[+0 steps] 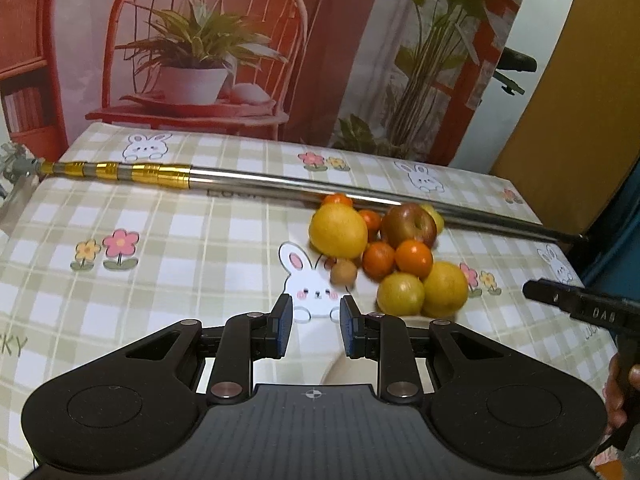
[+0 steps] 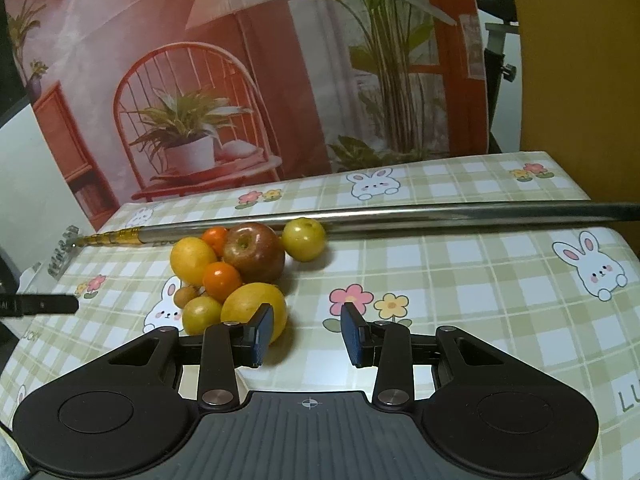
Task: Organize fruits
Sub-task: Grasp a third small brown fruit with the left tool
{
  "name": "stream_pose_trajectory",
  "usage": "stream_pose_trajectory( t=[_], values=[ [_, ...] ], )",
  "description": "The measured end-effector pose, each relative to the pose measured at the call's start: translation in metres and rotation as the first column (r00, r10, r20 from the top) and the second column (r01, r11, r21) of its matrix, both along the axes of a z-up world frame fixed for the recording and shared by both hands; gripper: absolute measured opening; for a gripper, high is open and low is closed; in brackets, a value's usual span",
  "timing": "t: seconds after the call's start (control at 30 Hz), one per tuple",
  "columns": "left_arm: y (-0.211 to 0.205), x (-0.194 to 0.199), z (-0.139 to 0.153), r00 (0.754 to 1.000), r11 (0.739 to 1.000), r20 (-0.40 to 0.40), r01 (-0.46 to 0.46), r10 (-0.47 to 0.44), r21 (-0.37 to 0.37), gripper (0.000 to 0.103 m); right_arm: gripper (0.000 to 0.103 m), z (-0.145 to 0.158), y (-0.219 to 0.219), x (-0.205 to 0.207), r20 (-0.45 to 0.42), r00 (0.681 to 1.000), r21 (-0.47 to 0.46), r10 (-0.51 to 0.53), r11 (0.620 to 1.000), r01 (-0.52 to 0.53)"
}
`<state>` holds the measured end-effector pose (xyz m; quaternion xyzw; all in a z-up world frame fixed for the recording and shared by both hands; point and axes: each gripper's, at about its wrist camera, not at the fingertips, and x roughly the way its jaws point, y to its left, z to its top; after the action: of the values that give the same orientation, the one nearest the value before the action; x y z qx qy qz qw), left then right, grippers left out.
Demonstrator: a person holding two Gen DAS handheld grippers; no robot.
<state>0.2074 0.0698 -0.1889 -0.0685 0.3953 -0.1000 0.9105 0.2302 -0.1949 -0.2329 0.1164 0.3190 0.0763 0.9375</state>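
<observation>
Two grippers, left (image 1: 313,326) and right (image 2: 307,332), both with jaws apart and empty, hovering near fruit pile (image 2: 236,276) on tablecloth (image 2: 460,280); nearest lemon (image 2: 250,308) just ahead-left of right jaws, touching left finger's edge in view

Bare checked tablecloth (image 2: 460,280) lies open on the right side of the heap of yellow, orange and red fruit (image 2: 236,272), and again on its left out to the table's edge, room enough for a gripper to travel low. A long steel pole with gold bands (image 1: 256,180) lies across the cloth right behind the fruit, closing the far side; a small yellow-green fruit (image 2: 304,239) rests against it. The fruits are packed touching, leaving almost no gaps between them. The open right gripper (image 2: 307,330) has its left finger in front of a large yellow citrus (image 2: 250,306). The open left gripper (image 1: 313,324) faces clear cloth, a small brown fruit (image 1: 343,272) just ahead.
</observation>
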Motion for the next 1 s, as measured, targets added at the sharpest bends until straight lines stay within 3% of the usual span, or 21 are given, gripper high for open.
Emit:
stream_pose_trajectory(
  t=[0.17, 0.3, 0.43, 0.7, 1.0],
  values=[
    [-0.005, 0.023, 0.004, 1.0, 1.0, -0.002, 0.013, -0.013, -0.013, 0.028, 0.035, 0.0, 0.005, 0.006, -0.001, 1.0, -0.009, 0.013, 1.0, -0.013],
    [-0.011, 0.045, 0.002, 1.0, 1.0, -0.009, 0.002, -0.002, -0.028, 0.04, 0.035, 0.0, 0.006, 0.012, 0.001, 1.0, -0.02, 0.016, 1.0, -0.016],
    [-0.019, 0.063, -0.004, 0.999, 0.999, -0.027, 0.021, -0.022, -0.038, 0.04, 0.035, -0.003, 0.002, 0.017, -0.005, 1.0, -0.019, 0.011, 1.0, -0.011],
    [-0.04, 0.086, -0.04, 0.99, 0.996, -0.107, 0.092, -0.091, 0.002, 0.039, 0.035, -0.012, -0.007, 0.027, -0.026, 1.0, 0.013, 0.005, 1.0, -0.005],
    [-0.055, 0.105, -0.07, 0.982, 0.986, -0.132, 0.149, -0.138, 0.08, 0.039, 0.035, -0.016, -0.009, 0.031, -0.04, 0.999, 0.013, -0.001, 1.0, 0.001]
  ],
)
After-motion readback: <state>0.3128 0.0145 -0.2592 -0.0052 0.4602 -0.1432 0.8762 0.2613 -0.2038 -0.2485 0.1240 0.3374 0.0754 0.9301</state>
